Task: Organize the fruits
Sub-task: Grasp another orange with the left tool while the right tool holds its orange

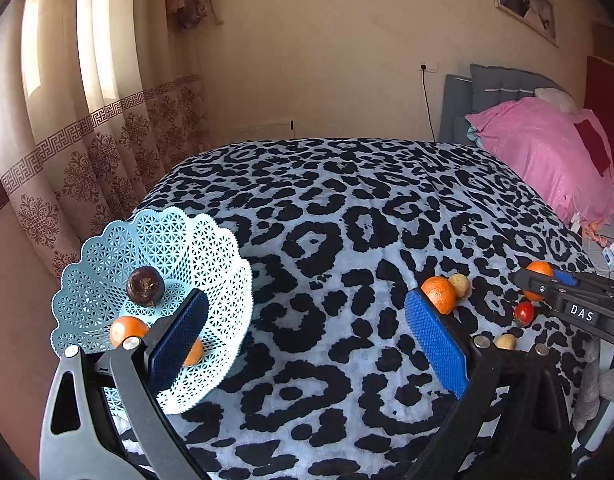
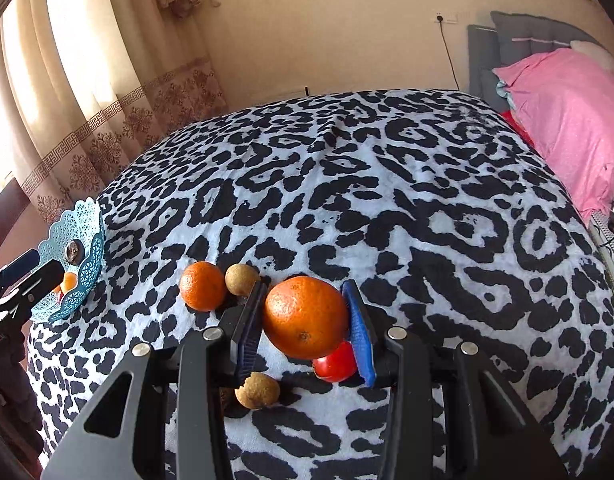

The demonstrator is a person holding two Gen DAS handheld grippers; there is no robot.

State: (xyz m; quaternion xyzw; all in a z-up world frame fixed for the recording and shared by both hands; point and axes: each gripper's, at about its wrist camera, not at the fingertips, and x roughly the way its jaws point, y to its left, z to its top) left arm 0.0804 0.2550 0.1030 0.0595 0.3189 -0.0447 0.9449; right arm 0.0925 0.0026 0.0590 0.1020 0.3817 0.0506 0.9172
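A light blue lattice basket (image 1: 211,248) lies tilted on the leopard-print bed at the left. It holds a dark round fruit (image 1: 145,285) and two oranges (image 1: 127,330). My left gripper (image 1: 303,320) stands open and empty, its left finger over the basket's rim. My right gripper (image 2: 305,292) is shut on a large orange (image 2: 305,316), a pad pressed on each side. Around it on the blanket lie a smaller orange (image 2: 202,286), two tan round fruits (image 2: 242,279) (image 2: 257,390) and a red fruit (image 2: 335,362), part hidden under the held orange.
A pink pillow (image 1: 547,156) and grey headboard (image 1: 491,88) sit at the far right. Curtains (image 1: 87,140) hang beyond the bed's left edge. Black-and-white blanket (image 2: 347,200) stretches wide between the basket and the loose fruits.
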